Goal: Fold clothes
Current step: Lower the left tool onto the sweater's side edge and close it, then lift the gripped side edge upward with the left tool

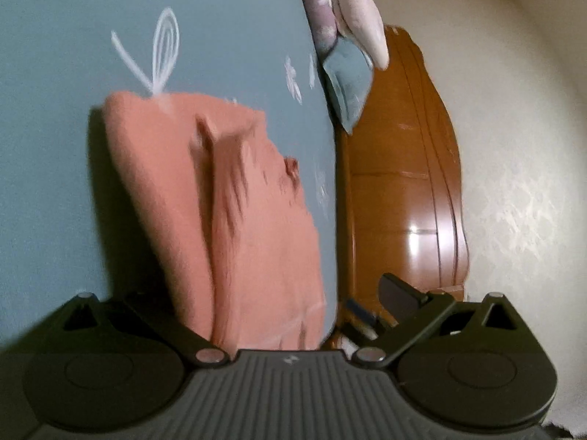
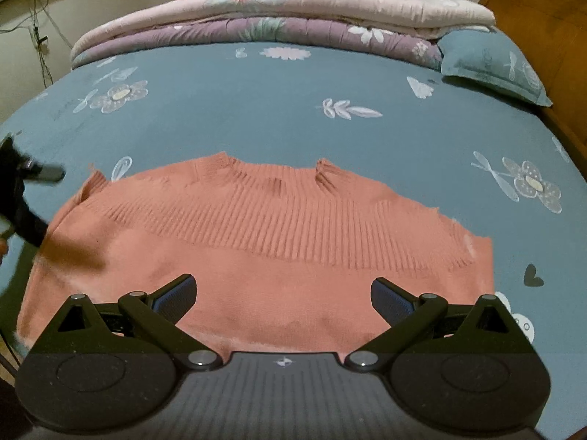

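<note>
On the blue flowered bed (image 2: 256,110) lies the salmon knit sweater (image 2: 256,249), spread flat at the near edge, ribbed band uppermost. Right tool (image 2: 283,299) hovers over its hem, fingers wide apart, holding nothing. Left tool (image 2: 33,176) sits at nine o'clock beside the sweater's edge; its fingers look spread, empty.

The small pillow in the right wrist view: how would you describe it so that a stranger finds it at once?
Start from the blue floral bed sheet, then follow the folded quilts along the far edge toward the wooden headboard. The pillow lies at that corner; unlike the pink and purple quilts, it matches the sheet's blue.
</note>
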Tool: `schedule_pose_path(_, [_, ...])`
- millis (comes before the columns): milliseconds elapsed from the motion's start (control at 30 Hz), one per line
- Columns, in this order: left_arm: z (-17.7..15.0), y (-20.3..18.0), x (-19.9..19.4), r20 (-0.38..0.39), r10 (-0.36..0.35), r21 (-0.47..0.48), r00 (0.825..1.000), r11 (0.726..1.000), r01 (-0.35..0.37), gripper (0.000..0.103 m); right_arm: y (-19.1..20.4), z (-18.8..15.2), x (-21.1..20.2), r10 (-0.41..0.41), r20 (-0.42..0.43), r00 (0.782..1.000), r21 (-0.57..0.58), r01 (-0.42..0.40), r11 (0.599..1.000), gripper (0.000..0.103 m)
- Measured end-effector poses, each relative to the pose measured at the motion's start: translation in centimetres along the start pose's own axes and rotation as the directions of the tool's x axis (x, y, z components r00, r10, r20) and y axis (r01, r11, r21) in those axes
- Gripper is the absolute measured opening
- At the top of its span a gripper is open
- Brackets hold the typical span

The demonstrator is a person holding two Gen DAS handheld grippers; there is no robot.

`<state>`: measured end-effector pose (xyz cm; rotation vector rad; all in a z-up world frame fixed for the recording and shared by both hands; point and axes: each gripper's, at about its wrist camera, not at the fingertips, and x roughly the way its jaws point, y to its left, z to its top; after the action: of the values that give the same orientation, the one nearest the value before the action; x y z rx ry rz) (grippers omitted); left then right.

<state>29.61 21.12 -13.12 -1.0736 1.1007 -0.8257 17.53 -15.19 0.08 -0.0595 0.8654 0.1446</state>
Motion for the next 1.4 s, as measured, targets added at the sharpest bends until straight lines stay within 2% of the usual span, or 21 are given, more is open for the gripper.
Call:
schedule_pose_path(167, [0.5,-1.2,1.7,-0.068,0.067,0.06,0.995,0.996,-0.063,0.102,0.6,0.1,0.1,0.031,0.008,0.999,-0.055,-0.031,0.998,0.103])
schedule_pose_path(233, [0.0,-1.3,1.4,-0.083,0.112,0.063,0.99,0.992,-0.107,0.096,0.6,-0.1,-0.1,0.033,0.013,0.999,-0.091,-0.031,0.995,0.103])
schedule_pose_path(300, [0.0,-0.7,0.9,-0.076,0.146,0.038,0.986,0.989,-0.143,0.075,0.1,-0.4,0.2,0.034,0.006,0.999,-0.092,-0.033,0.995,0.103])
schedule_pose_path(333, [0.1,-0.4,0.8,-0.072,0.166,0.02,0.984,0.986,-0.165,0.068,-0.3,-0.5,0.4,0.035,0.0,0.999,-0.078,-0.035,0.996,0.103])
schedule_pose_path(400, [0.3,0.4,0.7,-0.069,0.214,-0.01,0.974,0.977,-0.215,0.036,-1.2,-0.7,1.1,0.043,-0.017,0.999,-0.043,-0.044,0.998,0.103])
schedule_pose_path(467, [0.3,1.0,0.7,-0.069,0.229,-0.016,0.971,0.973,-0.23,0.026,-1.8,-0.7,1.5,0.055,-0.024,0.998,-0.026,-0.056,0.998,0.103])
schedule_pose_path(767, [0.2,0.2,0.9,-0.059,0.279,0.001,0.958,0.96,-0.28,0.025,-2.7,-0.9,2.9,0.115,-0.051,0.992,-0.073,-0.118,0.99,0.103])
schedule_pose_path(967, [-0.1,-0.8,0.9,-0.037,0.321,0.048,0.946,0.947,-0.319,0.023,-2.5,-1.0,3.2,0.112,-0.063,0.992,-0.074,-0.116,0.99,0.103])
schedule_pose_path(1167, [-0.2,-2.0,1.0,-0.036,0.374,0.097,0.927,0.924,-0.37,0.023,-2.3,-1.1,3.7,0.113,-0.073,0.991,-0.045,-0.116,0.992,0.103])
schedule_pose_path(1400, [-0.2,-0.7,-0.1,-0.089,0.31,0.025,0.947,0.951,-0.309,0.024,-1.3,-1.0,4.0,0.112,-0.078,0.991,-0.066,-0.118,0.991,0.103])
